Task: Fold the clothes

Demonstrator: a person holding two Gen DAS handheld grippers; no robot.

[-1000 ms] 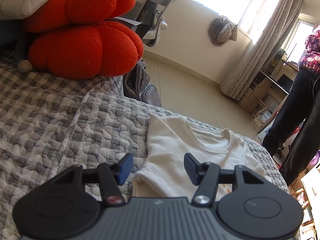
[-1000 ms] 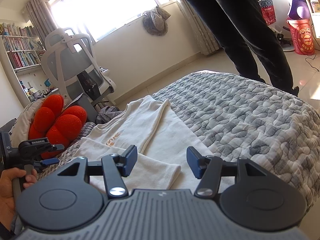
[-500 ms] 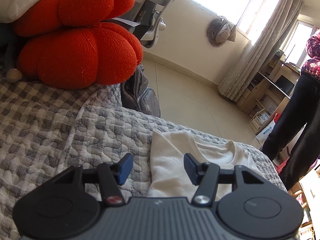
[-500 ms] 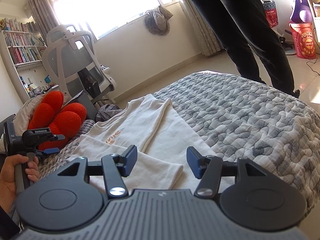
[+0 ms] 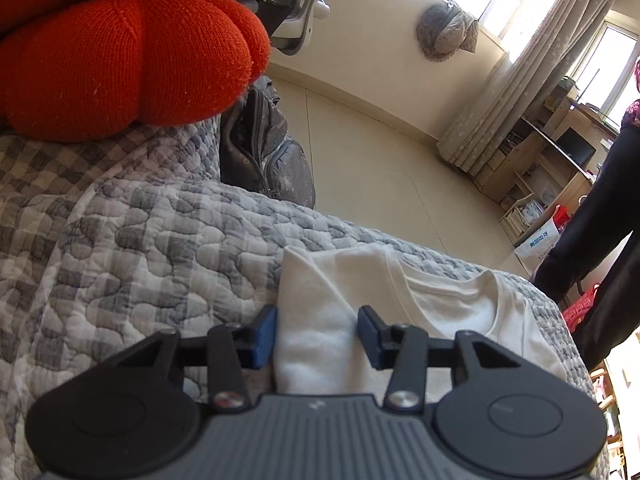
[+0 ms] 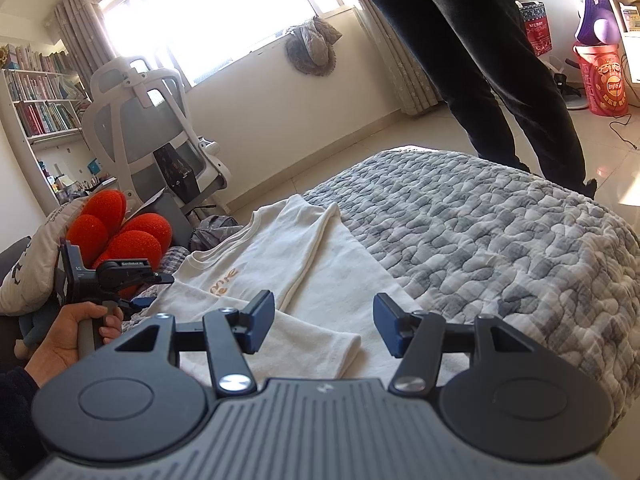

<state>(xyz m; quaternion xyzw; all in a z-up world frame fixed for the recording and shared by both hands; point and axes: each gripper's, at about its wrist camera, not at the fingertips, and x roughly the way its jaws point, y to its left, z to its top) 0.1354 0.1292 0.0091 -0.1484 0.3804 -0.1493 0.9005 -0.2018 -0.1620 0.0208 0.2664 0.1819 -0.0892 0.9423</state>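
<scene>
Cream cotton T-shirt (image 6: 320, 264), partly folded, lies on a grey-and-white pebble-quilted bedspread (image 6: 500, 232). The left gripper (image 5: 316, 334), jaws just closing, has a bunched shoulder fold of the shirt between its blue pads; firm contact cannot be confirmed. The right gripper (image 6: 324, 326) hovers half-open above the folded sleeve, holding nothing. An orange knitted cushion (image 5: 120, 60) sits nearby.

Left gripper (image 5: 316, 334) jaws have just been closing; right gripper (image 6: 323, 326) jaws agape.
</scene>
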